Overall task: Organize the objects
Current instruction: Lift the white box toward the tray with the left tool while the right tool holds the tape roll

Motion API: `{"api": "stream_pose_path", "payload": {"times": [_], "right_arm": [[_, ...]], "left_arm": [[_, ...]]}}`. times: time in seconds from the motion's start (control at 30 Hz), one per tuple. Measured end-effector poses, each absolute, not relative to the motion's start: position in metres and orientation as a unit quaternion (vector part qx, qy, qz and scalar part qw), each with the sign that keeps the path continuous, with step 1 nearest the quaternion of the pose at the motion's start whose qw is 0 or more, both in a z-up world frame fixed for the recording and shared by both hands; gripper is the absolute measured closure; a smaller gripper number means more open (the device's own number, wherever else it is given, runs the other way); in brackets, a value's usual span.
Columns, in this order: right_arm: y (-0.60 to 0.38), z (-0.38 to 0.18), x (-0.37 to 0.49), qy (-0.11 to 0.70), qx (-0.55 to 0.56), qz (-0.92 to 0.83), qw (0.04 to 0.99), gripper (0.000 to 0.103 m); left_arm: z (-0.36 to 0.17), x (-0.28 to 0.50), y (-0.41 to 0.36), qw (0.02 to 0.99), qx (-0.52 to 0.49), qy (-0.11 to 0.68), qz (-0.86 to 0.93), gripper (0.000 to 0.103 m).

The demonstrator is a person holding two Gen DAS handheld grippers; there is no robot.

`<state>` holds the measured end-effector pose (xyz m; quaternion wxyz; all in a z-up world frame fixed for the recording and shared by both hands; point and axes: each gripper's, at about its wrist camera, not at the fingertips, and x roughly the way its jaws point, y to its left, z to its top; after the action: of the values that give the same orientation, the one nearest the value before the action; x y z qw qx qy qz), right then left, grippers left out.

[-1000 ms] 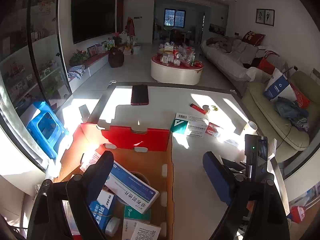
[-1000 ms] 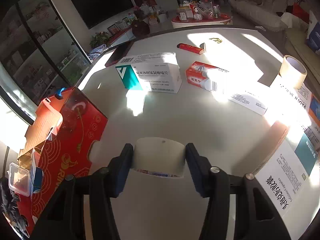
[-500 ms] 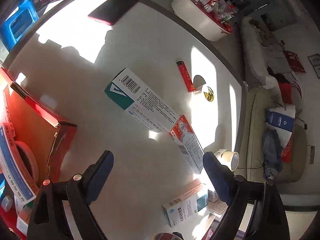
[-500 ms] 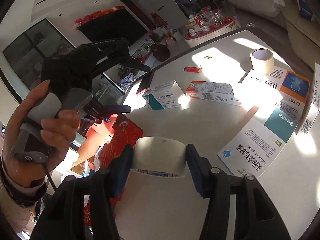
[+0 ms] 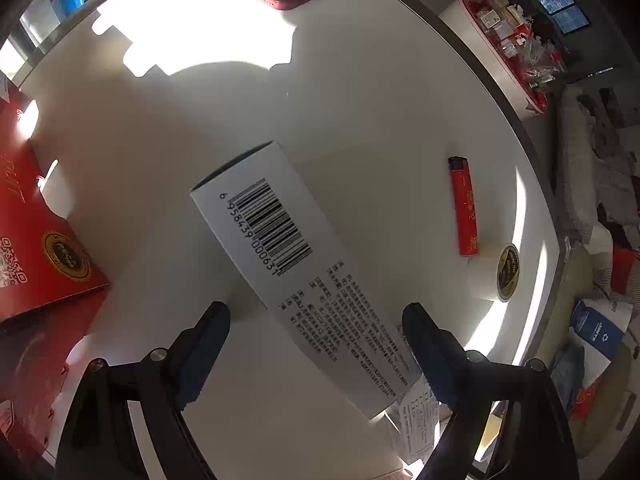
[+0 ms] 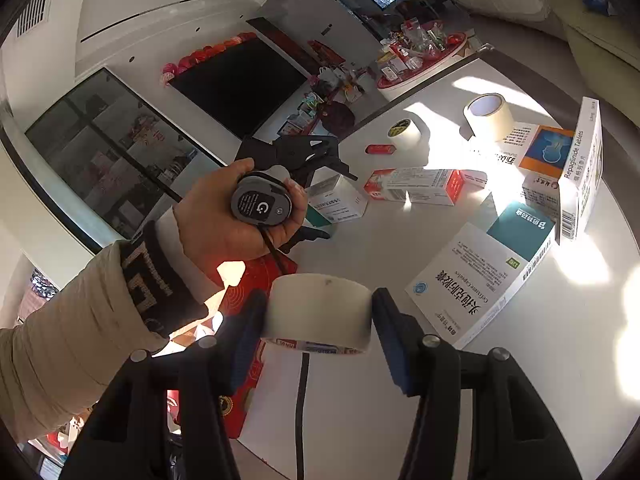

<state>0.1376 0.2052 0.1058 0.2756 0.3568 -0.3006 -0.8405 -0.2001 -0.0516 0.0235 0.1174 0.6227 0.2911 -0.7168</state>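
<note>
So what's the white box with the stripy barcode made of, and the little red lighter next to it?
The white box looks like thin printed cardboard, matte: sharp folded edges, ink barcode and text. The left gripper is closing around it. The red lighter looks like glossy plastic with a black cap, though I can't be sure.

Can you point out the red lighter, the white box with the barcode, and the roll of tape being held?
Slim red plastic lighter (image 5: 464, 208): left wrist view, middle of its body.
Long white cardboard box with barcode (image 5: 280, 240): left wrist view, on the barcode face.
Cream roll of tape (image 6: 318, 308): right wrist view, outer curved side, gripped between the fingers.
</note>
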Motion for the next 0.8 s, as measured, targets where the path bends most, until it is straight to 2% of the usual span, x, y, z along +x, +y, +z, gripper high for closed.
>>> {"api": "stream_pose_path", "payload": {"times": [0.03,0.1,0.13,0.33,0.53,0.8], "right_arm": [[0.206,0.106,0.137,-0.303,0.355,-0.840,0.276,0.049],[0.207,0.106,0.139,-0.305,0.352,-0.841,0.276,0.049],[0.208,0.107,0.139,-0.306,0.351,-0.841,0.275,0.049],[0.213,0.107,0.149,-0.316,0.345,-0.844,0.260,0.049],[0.227,0.096,0.166,-0.340,0.346,-0.843,0.233,0.049],[0.220,0.086,0.189,-0.378,0.368,-0.816,0.236,0.049]], "left_arm": [[0.024,-0.200,-0.047,0.106,0.625,0.278,-0.722,0.028],[0.027,-0.200,-0.041,0.093,0.626,0.240,-0.736,0.070],[0.029,-0.198,-0.039,0.082,0.625,0.227,-0.743,0.072],[0.052,-0.161,-0.026,0.049,0.587,0.123,-0.799,0.073],[0.118,-0.071,-0.016,-0.043,0.495,0.022,-0.868,0.073],[0.167,0.041,-0.034,-0.107,0.418,-0.026,-0.902,0.072]]}}
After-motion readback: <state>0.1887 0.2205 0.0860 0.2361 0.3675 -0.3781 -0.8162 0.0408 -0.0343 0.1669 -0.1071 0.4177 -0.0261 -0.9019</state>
